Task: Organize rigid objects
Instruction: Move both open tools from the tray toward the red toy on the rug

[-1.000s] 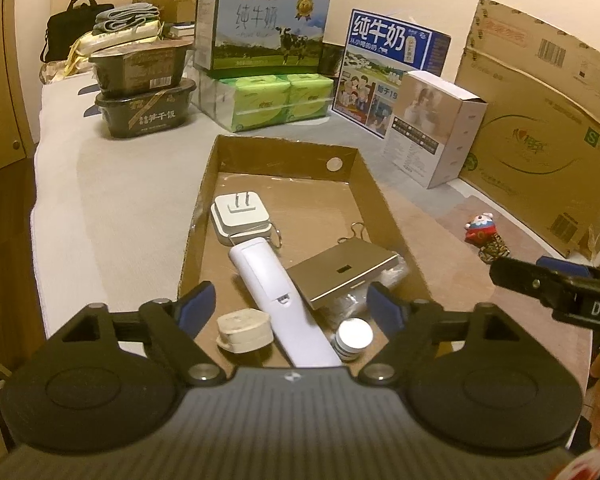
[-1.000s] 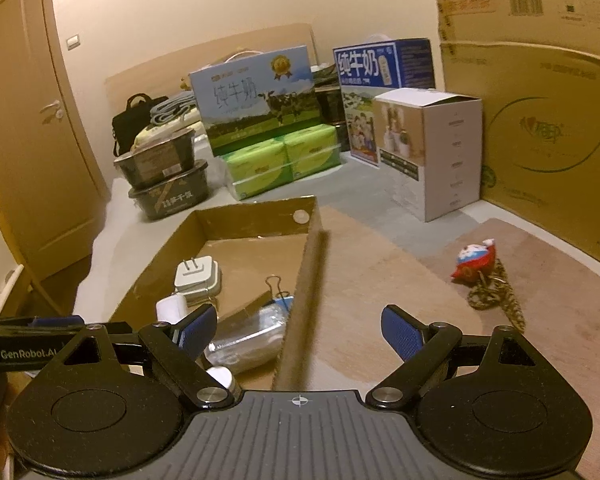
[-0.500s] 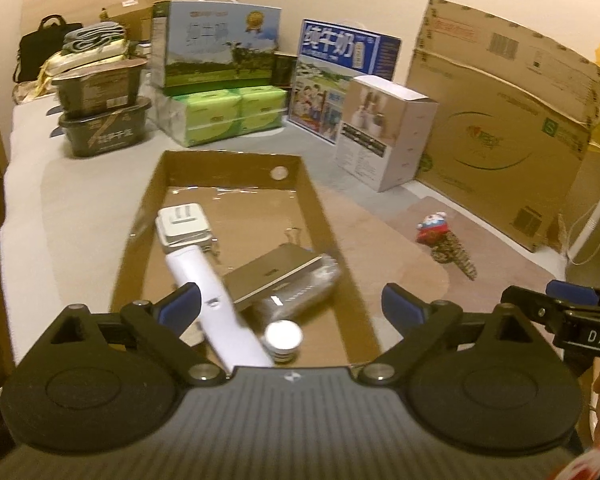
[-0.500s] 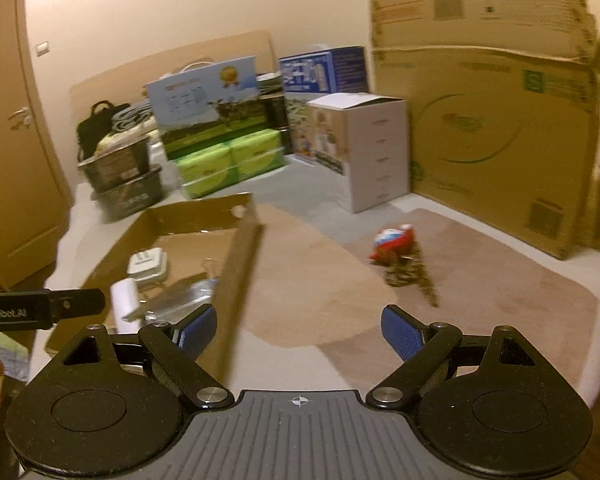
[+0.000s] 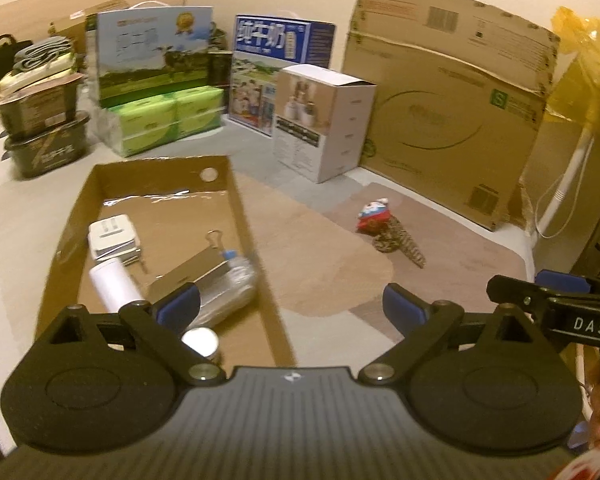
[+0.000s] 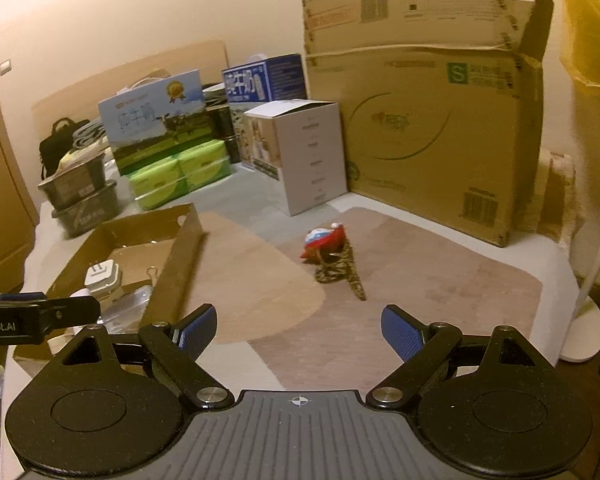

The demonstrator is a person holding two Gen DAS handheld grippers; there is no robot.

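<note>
At the left sits a shallow brown cardboard tray [image 5: 236,200] on the pale bed surface [image 5: 16,216]. Inside it lie a white square plug adapter [image 5: 112,236], a white plastic cylinder-shaped device [image 5: 114,286], a flat silver metal box [image 5: 188,274] resting against a clear plastic bottle [image 5: 232,286], a small black binder clip [image 5: 214,236] and a small round silver-topped tin [image 5: 200,342]. The left gripper [image 5: 290,306] hangs over the tray's near right corner; its jaws have just been opening and stand wide with nothing between them. Further right, well apart from the tray, a small red and white toy with a braided brown cord [image 6: 332,252] lies on the tan mat [image 6: 440,280]. The right gripper [image 6: 298,330] hovers near it, jaws spread wide and empty.
</note>
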